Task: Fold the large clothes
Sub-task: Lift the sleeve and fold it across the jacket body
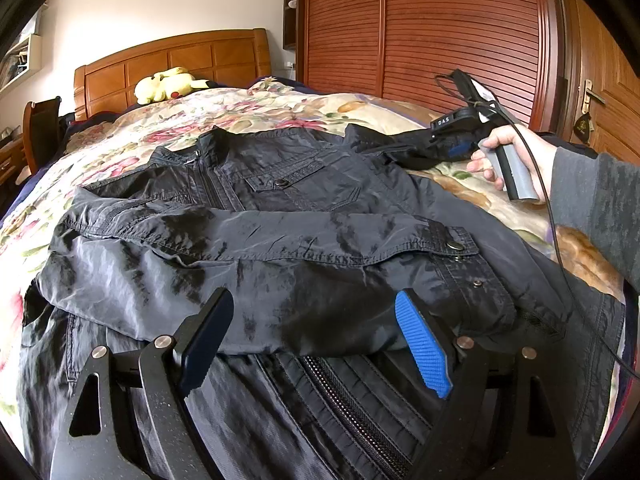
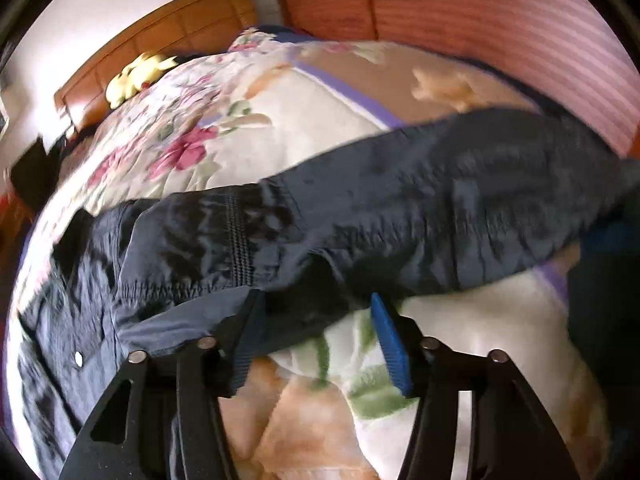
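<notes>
Two black grippers with blue ribbed pads work over a dark navy nylon zip jacket (image 1: 304, 200) spread face-up on a bed covered with a cream floral quilt (image 1: 132, 132). From my left wrist camera, my left gripper (image 1: 316, 332) stands wide apart over the jacket's lower front, nothing pinched between its pads; one sleeve (image 1: 280, 240) lies folded across the chest, its snap-buttoned cuff toward the right. Farther right, a hand (image 1: 508, 156) in a grey sleeve holds my right gripper (image 1: 452, 144) by its grey handle at the jacket's other sleeve; from here I cannot tell how its jaws stand. A yellow plush toy (image 1: 164, 84) rests against the orange wooden headboard (image 1: 176, 60), with a slatted red-brown wardrobe (image 1: 440, 28) behind. From my right wrist camera, blurred, my right gripper (image 2: 316, 320) stands partly open at the edge of the dark sleeve (image 2: 400, 208), which stretches across the quilt (image 2: 312, 120); fabric reaches between the pads, which are not pressing on it.
</notes>
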The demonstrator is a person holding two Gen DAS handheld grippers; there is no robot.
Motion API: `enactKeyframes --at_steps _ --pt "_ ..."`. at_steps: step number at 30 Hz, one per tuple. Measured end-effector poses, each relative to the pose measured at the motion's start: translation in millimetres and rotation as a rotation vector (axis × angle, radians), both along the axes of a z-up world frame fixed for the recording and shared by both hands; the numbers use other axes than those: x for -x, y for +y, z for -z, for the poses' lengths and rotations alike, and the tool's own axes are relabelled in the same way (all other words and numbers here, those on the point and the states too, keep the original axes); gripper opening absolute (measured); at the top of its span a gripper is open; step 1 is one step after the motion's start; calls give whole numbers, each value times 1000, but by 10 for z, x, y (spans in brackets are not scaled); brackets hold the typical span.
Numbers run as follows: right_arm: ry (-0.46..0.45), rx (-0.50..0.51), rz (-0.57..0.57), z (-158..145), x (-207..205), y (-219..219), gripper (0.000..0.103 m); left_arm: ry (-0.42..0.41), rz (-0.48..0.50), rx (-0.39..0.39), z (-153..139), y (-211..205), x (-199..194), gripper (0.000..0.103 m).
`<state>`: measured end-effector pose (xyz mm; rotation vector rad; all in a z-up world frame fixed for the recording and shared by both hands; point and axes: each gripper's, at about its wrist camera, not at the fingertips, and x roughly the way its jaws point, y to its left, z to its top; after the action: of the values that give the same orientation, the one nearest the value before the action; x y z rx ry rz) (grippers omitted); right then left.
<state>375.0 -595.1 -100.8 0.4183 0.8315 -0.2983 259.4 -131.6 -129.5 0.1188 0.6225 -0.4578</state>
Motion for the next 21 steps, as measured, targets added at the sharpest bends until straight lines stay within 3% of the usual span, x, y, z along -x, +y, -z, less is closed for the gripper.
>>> enactKeyframes --at_steps 5,12,14,15,16,21 --pt "50 -108 47 177 -158 -187 66 1 1 -2 -3 -3 1 84" --pt "44 -53 26 240 -447 -310 65 3 3 -6 1 -12 2 84" --pt "35 -11 -4 231 -519 -236 48 3 4 -10 8 -20 4 84" --pt "20 6 -31 203 -545 -193 28 3 3 -9 7 -20 4 84" --pt "9 21 -51 197 -559 -133 16 3 3 -8 8 -20 2 84" --pt "-49 164 -144 -107 -514 314 9 3 -1 -5 11 -20 11 84"
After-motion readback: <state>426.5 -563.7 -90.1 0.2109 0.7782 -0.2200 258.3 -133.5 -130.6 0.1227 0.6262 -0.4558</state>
